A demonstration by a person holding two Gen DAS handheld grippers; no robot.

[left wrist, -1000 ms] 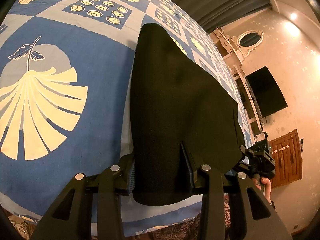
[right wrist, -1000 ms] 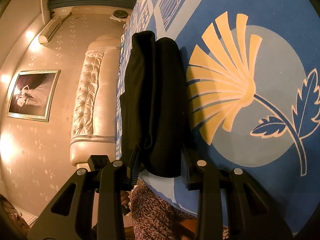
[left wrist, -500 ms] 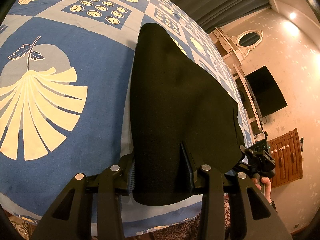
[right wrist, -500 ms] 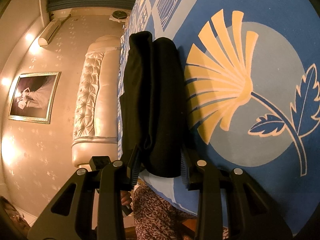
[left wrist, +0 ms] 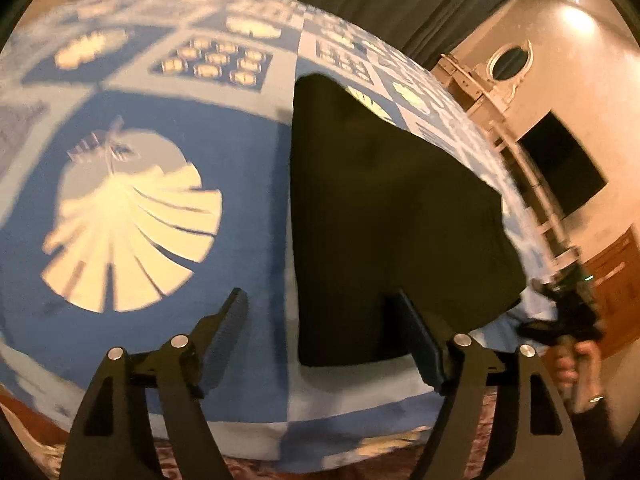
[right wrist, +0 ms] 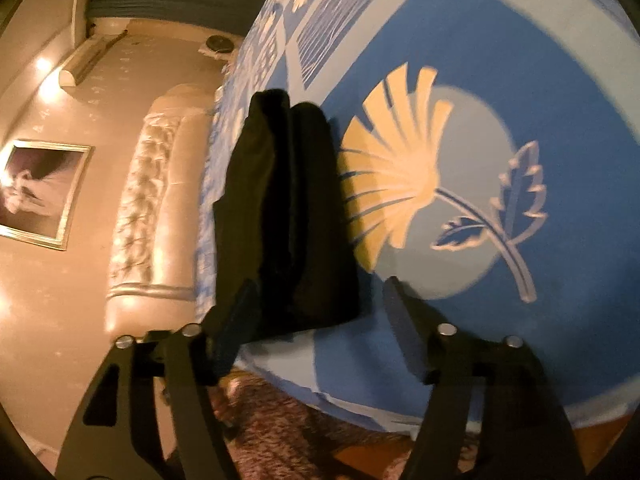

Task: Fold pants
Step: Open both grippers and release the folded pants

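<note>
The black pants (left wrist: pixel 384 208) lie folded flat on the blue patterned bedspread (left wrist: pixel 248 152) near its front edge. My left gripper (left wrist: pixel 320 316) is open, its jaws wide apart, just in front of the pants' near edge and holding nothing. In the right wrist view the pants (right wrist: pixel 288 220) show as a stacked fold lying on the bedspread (right wrist: pixel 500 60). My right gripper (right wrist: pixel 320 304) is open and empty, drawn back from the fold's near end. The right gripper also shows in the left wrist view (left wrist: pixel 568 312), beside the pants' right corner.
The bed's edge and a patterned carpet (right wrist: pixel 288 432) lie below the grippers. A tufted headboard (right wrist: pixel 148 208) and a framed picture (right wrist: pixel 36 188) stand to the left. A dark television (left wrist: pixel 560 168) and a wooden door (left wrist: pixel 616 276) are at the right.
Both grippers have opened and let go of the pants, which now rest on the bed. Both have pulled back a little from the cloth.
</note>
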